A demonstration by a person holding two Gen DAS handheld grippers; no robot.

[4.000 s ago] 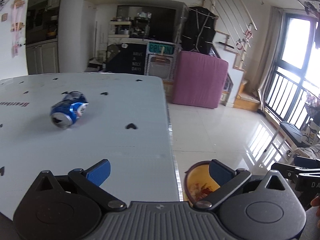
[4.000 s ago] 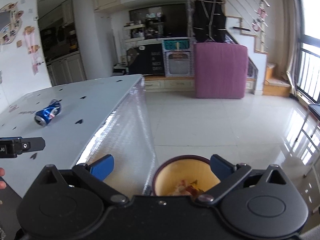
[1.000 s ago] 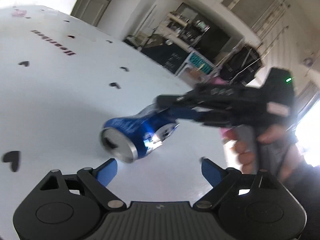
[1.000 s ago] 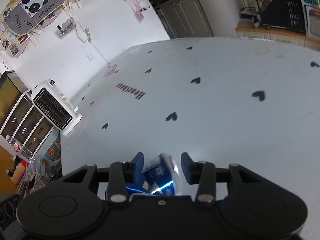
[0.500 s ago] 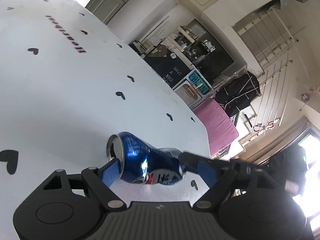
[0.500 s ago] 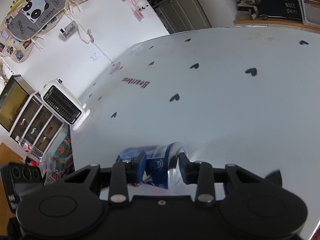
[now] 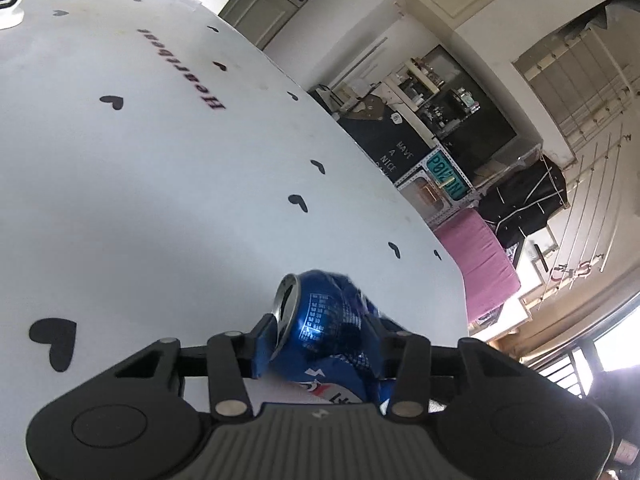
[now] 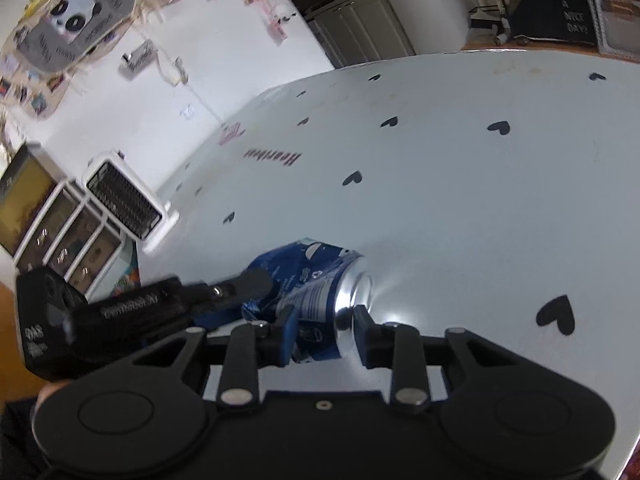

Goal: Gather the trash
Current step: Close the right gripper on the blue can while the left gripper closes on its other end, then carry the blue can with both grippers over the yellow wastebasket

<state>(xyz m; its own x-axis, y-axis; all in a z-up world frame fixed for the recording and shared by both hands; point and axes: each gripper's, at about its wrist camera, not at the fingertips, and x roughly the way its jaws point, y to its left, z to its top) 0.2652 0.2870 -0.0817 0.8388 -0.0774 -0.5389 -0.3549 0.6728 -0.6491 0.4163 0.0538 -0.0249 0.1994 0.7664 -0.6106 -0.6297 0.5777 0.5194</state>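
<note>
Since before, both grippers' fingers have pinched the dented, glossy blue can (image 7: 332,328) over the heart-dotted table (image 7: 160,184).

Materials and finishes, as we see them at the table.
We note a dented can (image 7: 332,328) of glossy blue-printed metal with a bare, mirror-bright silver base (image 8: 354,300). The left gripper (image 7: 320,342) and right gripper (image 8: 324,330) look like matt black plastic with blue finger pads (image 8: 289,330) and shiny metal rivets. The table (image 7: 160,184) is smooth, white and faintly sheened.
</note>
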